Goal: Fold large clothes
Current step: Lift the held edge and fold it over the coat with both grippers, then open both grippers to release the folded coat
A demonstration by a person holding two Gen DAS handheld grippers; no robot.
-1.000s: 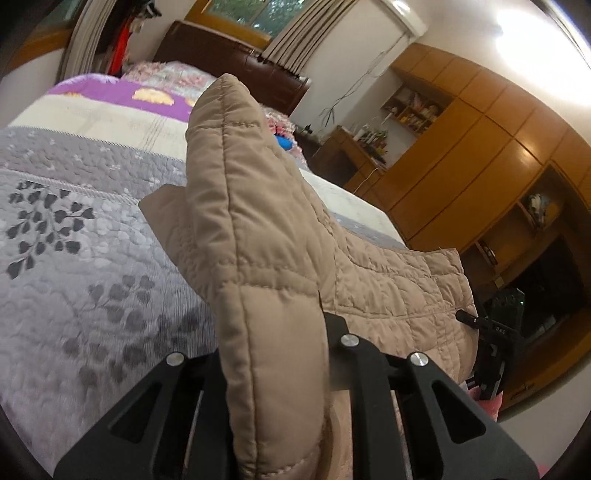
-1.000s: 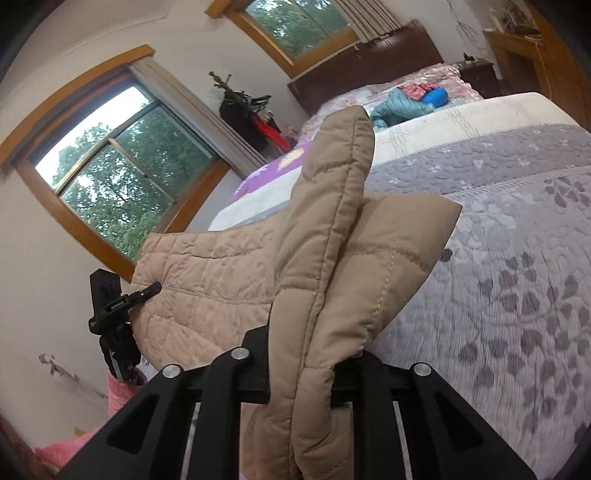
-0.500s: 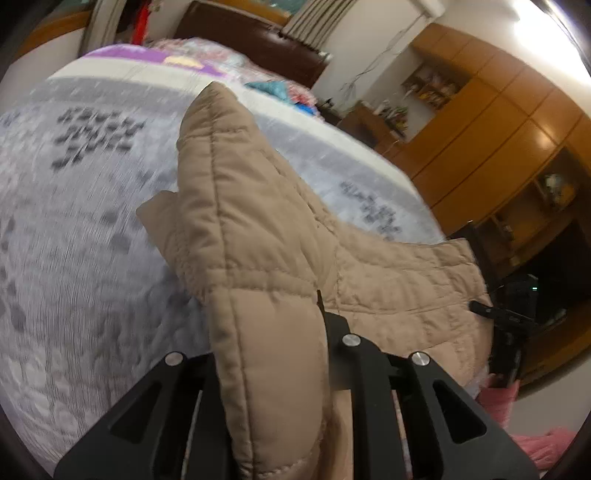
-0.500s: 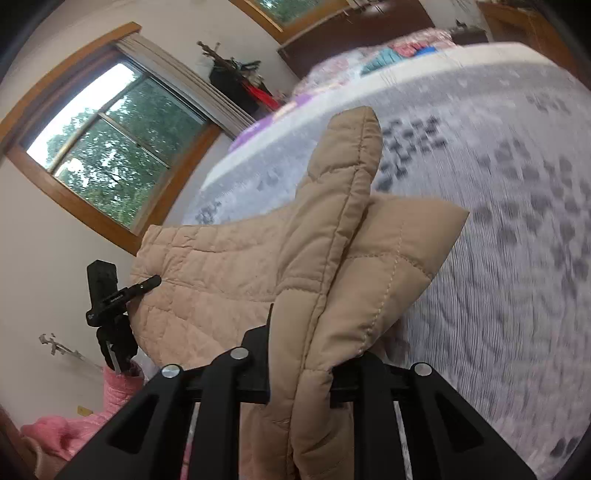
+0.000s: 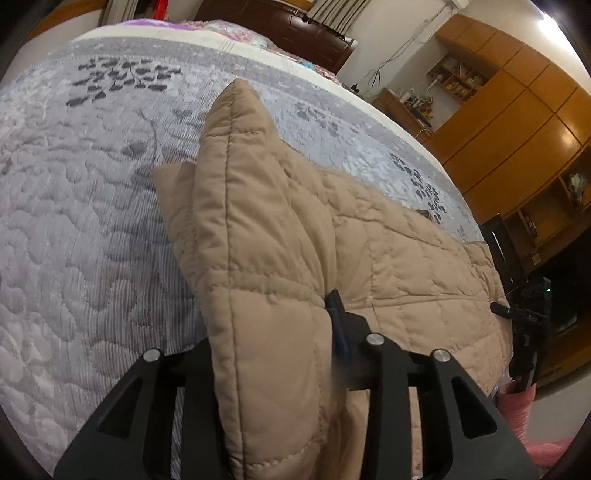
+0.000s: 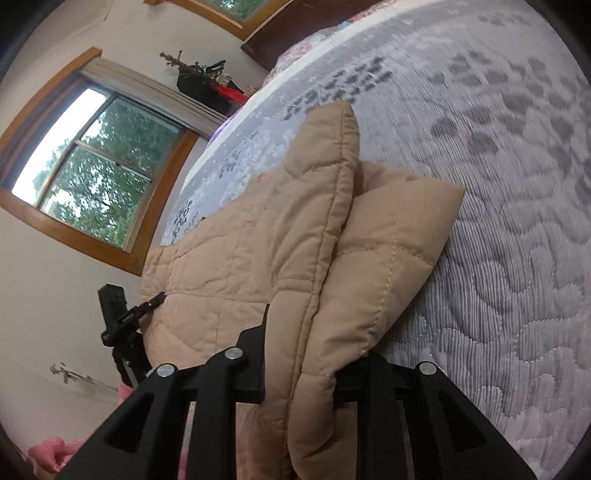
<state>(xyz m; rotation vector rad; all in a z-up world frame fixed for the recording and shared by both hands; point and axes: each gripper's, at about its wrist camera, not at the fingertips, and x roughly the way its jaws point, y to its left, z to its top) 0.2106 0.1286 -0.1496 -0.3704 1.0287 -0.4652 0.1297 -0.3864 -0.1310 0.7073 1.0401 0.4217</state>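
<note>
Grey leaf-patterned bedspread with no readable writing, tan quilted jacket lying across its near edge, long axis side to side, corners upright between left gripper and right gripper, jaws just loosening, fabric between them, grip unclear.

Grey quilted bedspread with dark leaf print. Dark wooden headboard at far end. Orange-brown wardrobe, open shelves. Wood-framed window, trees outside. Pale walls.
</note>
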